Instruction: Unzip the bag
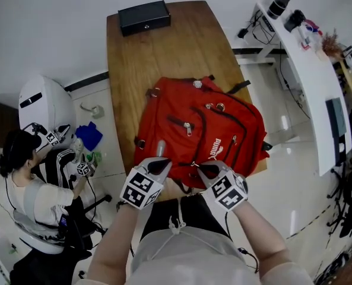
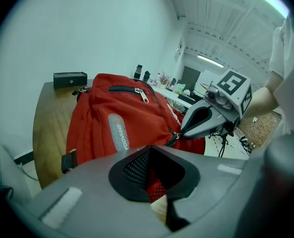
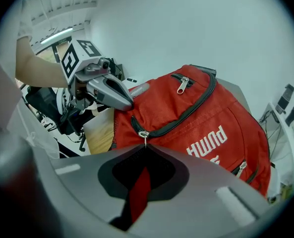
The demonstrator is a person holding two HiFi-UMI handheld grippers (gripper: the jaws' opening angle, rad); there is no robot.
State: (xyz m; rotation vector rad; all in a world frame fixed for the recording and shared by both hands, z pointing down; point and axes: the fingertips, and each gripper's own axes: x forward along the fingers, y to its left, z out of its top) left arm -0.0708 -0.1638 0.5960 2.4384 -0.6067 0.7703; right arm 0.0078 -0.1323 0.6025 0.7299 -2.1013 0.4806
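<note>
Wooden table (image 1: 164,46), red backpack (image 1: 199,129) lying flat, dark zipper (image 3: 184,119) closed

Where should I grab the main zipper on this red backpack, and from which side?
Pinch the small metal pull tab from the near edge: it hangs toward you at the end of the zipper track, which runs away over the backpack.

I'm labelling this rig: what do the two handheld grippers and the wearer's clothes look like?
Both the left gripper and right gripper are grey, tapering to pointed jaws, each carrying a white cube with black square markers. The person wears a pale top.
</note>
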